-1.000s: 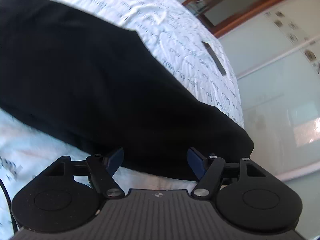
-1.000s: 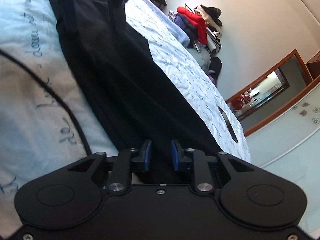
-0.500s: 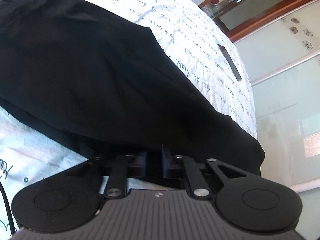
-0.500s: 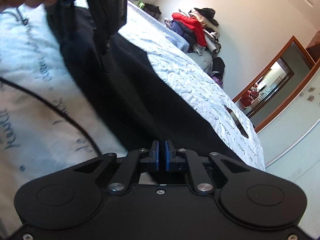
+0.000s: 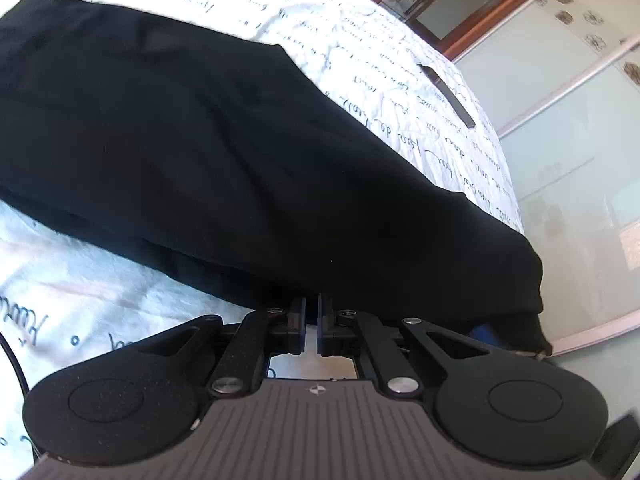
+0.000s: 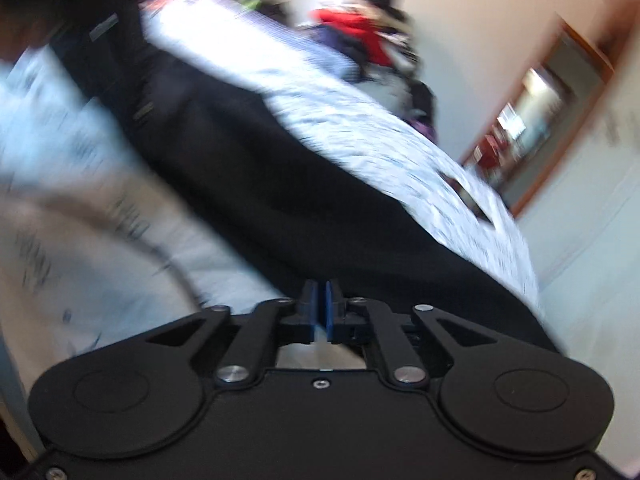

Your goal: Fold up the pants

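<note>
Black pants (image 5: 208, 152) lie spread across a white bed cover with script print (image 5: 360, 40). My left gripper (image 5: 312, 312) is shut on the near edge of the pants, which rises a little off the cover. In the right wrist view the pants (image 6: 304, 204) run diagonally across the bed. My right gripper (image 6: 319, 300) is shut on their near edge. That view is blurred by motion. The other hand-held gripper (image 6: 116, 40) shows dark at the upper left.
A dark flat strip (image 5: 448, 96) lies on the cover near the far bed edge. Pale sliding wardrobe doors (image 5: 580, 120) stand to the right. A pile of clothes with a red garment (image 6: 356, 28) sits past the bed. A black cable (image 6: 176, 272) crosses the cover.
My left gripper closed from wide open onto the pants edge and lifted it slightly. My right gripper closed fully on the edge and is now moving, which blurs its view.
</note>
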Action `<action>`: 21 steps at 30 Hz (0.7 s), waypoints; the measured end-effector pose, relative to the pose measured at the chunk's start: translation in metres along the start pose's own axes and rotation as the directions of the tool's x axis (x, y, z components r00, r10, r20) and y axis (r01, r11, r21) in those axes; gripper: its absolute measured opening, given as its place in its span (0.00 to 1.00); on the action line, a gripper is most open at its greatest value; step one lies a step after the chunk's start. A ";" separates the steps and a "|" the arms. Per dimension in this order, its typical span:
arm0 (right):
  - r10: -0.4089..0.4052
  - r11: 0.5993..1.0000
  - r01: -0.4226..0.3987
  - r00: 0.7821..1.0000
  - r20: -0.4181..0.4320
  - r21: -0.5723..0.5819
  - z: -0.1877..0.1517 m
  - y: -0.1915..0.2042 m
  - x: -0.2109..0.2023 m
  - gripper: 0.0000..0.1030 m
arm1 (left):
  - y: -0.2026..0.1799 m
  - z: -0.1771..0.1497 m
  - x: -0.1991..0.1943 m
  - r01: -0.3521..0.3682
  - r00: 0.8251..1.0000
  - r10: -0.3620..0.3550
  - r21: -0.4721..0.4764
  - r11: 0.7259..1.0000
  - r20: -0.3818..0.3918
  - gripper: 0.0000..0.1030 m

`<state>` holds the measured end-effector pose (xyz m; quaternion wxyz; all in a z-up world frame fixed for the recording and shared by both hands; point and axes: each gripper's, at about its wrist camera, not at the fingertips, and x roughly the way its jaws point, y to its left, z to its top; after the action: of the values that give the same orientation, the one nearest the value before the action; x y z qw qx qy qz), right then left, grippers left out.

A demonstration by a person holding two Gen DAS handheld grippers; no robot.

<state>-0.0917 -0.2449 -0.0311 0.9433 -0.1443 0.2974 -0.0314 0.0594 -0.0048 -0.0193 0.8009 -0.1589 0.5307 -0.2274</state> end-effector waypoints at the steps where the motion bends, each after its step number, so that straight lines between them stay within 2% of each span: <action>1: -0.012 0.996 0.012 1.000 -0.001 0.093 -0.001 -0.014 0.001 0.07 | -0.002 -0.001 -0.002 0.005 1.000 -0.005 0.016 1.000 -0.008 0.07; 3: -0.041 0.956 0.037 0.999 0.007 0.292 -0.009 -0.044 0.001 0.18 | -0.011 -0.002 -0.009 0.022 1.000 -0.020 0.085 0.996 -0.023 0.11; 5: -0.050 0.861 0.042 0.999 0.002 0.506 -0.022 -0.077 0.003 0.26 | -0.024 -0.002 -0.014 0.020 1.000 -0.017 0.199 0.980 -0.014 0.22; 6: -0.039 0.792 0.031 0.999 0.000 0.609 -0.031 -0.092 0.003 0.29 | -0.031 -0.002 -0.016 0.015 1.000 -0.016 0.263 0.965 0.000 0.36; 7: -0.003 0.717 -0.001 1.000 0.005 0.697 -0.041 -0.105 0.006 0.30 | -0.038 -0.002 -0.018 0.008 1.000 -0.015 0.322 0.947 0.018 0.55; 9: 0.092 0.573 -0.099 0.994 0.056 0.814 -0.059 -0.120 0.016 0.34 | -0.051 -0.005 -0.018 -0.004 0.998 -0.025 0.450 0.893 0.058 0.72; 10: 0.120 0.513 -0.138 0.989 0.089 0.847 -0.064 -0.124 0.020 0.39 | -0.055 -0.006 -0.018 -0.008 0.997 -0.034 0.506 0.862 0.074 0.73; 11: 0.138 0.460 -0.167 0.984 0.115 0.872 -0.067 -0.124 0.025 0.49 | -0.062 -0.006 -0.013 -0.019 0.996 -0.035 0.583 0.813 0.081 0.73; 12: 0.151 0.424 -0.191 0.979 0.139 0.885 -0.067 -0.123 0.030 0.54 | -0.068 -0.008 -0.010 -0.032 0.997 -0.025 0.645 0.763 0.078 0.73; 13: 0.157 0.405 -0.204 0.976 0.152 0.891 -0.066 -0.120 0.033 0.54 | -0.073 -0.010 -0.004 -0.041 0.997 -0.013 0.698 0.715 0.071 0.73; 14: 0.162 0.399 -0.209 0.974 0.155 0.893 -0.064 -0.118 0.036 0.54 | -0.078 -0.013 0.002 -0.049 0.998 0.002 0.742 0.668 0.064 0.73; 15: 0.164 0.396 -0.211 0.974 0.157 0.894 -0.057 -0.115 0.040 0.51 | -0.082 -0.016 0.007 -0.054 0.998 0.013 0.772 0.634 0.059 0.73; 16: 0.172 0.387 -0.224 0.971 0.169 0.895 -0.055 -0.113 0.041 0.33 | -0.085 -0.019 0.011 -0.054 0.998 0.014 0.798 0.600 0.057 0.73; 17: 0.186 0.366 -0.244 0.965 0.186 0.898 -0.054 -0.113 0.042 0.10 | -0.093 -0.025 0.020 -0.051 0.998 0.006 0.821 0.568 0.057 0.73; 19: 0.173 0.322 -0.264 0.961 0.217 0.909 -0.051 -0.113 0.041 0.08 | -0.100 -0.029 0.025 -0.056 0.998 0.012 0.845 0.532 0.059 0.70; 21: 0.146 0.280 -0.281 0.957 0.249 0.918 -0.054 -0.116 0.033 0.07 | -0.118 -0.041 0.038 -0.050 0.997 -0.023 0.875 0.482 0.069 0.70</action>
<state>-0.0923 -0.3741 -0.0574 0.8584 0.4745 0.1838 -0.0643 0.0114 -0.1252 -0.0065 0.7904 0.2670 0.3132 -0.4538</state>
